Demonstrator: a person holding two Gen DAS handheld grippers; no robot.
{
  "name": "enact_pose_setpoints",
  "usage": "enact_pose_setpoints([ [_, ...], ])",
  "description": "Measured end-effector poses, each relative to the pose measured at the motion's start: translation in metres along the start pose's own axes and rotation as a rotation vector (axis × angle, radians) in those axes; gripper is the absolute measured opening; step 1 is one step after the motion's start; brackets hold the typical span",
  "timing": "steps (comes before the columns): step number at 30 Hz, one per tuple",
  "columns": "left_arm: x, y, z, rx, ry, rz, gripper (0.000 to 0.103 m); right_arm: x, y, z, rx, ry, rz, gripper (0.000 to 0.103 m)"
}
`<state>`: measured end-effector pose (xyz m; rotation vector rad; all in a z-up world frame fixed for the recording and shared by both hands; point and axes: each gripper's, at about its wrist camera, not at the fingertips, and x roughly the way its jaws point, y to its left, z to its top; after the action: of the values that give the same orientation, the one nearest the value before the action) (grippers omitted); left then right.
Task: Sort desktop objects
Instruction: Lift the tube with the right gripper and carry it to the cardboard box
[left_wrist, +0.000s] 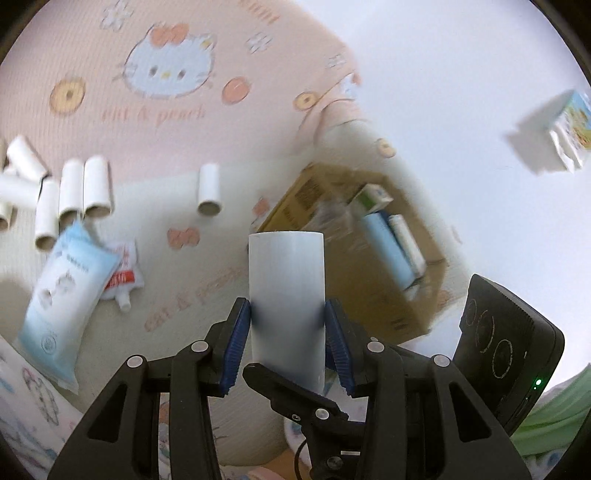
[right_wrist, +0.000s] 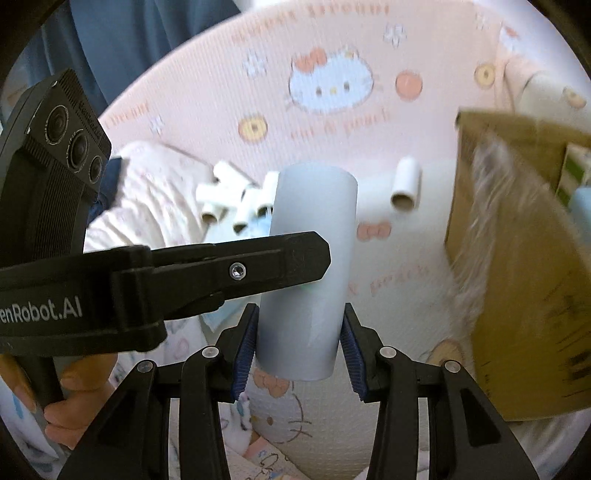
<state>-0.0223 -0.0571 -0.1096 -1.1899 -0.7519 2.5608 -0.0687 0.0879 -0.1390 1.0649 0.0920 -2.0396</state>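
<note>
left wrist view: my left gripper (left_wrist: 287, 325) has its blue pads pressed on both sides of a white tube (left_wrist: 286, 295), held upright above the pink cat-print cloth (left_wrist: 207, 147). the tip of the right gripper (left_wrist: 295, 395) crosses in front of the tube's lower end. to the right sits a cardboard box (left_wrist: 373, 280) with a few things already inside: a green-and-white carton, a blue roll and a white one. on the left lie a bunch of loose tubes (left_wrist: 74, 188), one tube alone (left_wrist: 209, 189), a blue pouch (left_wrist: 62, 295) and a small sachet half under it.

right wrist view: my right gripper (right_wrist: 298, 341) brackets the same tube (right_wrist: 310, 266), pads close to it, but i cannot tell if they actually press. the left gripper's finger (right_wrist: 229, 271) cuts across the tube. the box (right_wrist: 517, 258) stands just to the right, blurred.

my read: sorting is barely begun; this tube is mid-handover near the box, and most tubes and both packets remain.
</note>
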Motion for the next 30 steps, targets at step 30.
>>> enact_pose_setpoints([
  [30,0.046,-0.115,0.09,0.045,0.058,-0.161,0.046,-0.1,-0.073,0.071,-0.087,-0.16,-0.217,0.041],
])
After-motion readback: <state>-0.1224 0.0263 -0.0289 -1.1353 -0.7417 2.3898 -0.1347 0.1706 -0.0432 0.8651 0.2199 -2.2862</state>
